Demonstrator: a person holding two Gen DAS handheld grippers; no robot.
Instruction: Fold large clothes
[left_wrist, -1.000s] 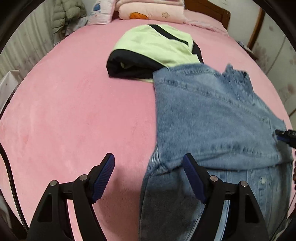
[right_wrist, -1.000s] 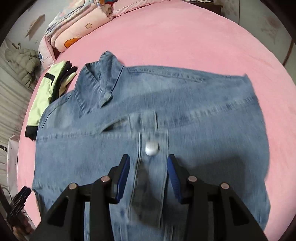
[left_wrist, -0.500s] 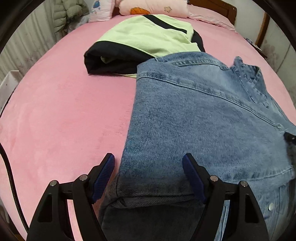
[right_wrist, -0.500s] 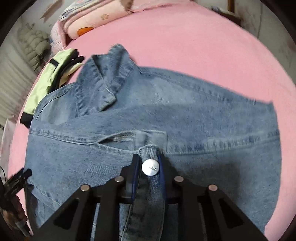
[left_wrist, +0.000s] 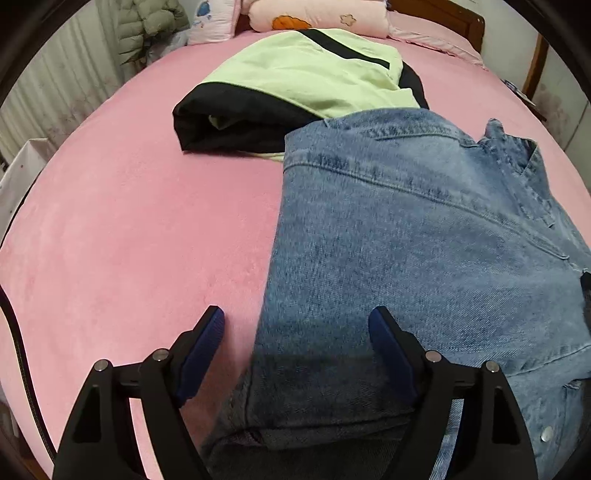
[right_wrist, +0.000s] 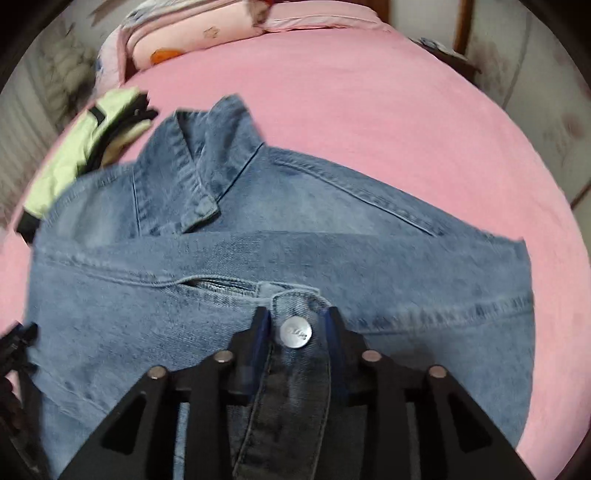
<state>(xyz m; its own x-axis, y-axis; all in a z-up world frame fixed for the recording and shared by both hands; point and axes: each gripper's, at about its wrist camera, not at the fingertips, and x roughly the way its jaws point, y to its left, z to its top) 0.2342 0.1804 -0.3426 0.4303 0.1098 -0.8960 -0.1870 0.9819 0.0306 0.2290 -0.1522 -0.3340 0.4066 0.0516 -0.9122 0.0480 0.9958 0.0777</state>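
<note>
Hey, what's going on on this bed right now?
A person with a handheld claw in each hand is folding a denim jacket on the pink bed. The left claw hangs open over the jacket's folded edge. The right claw's jaws have just been opening around the buttoned cuff. A green-and-black garment lies folded behind.

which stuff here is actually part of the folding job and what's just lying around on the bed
Part of the job:
- denim jacket, spread on the pink bed
- its cuff strap with the metal button
- left hand-held gripper, open at the jacket's edge
- right hand-held gripper, jaws either side of the strap, just been opening

Lying about:
- folded green and black garment
- pillows
- puffer coat
</note>
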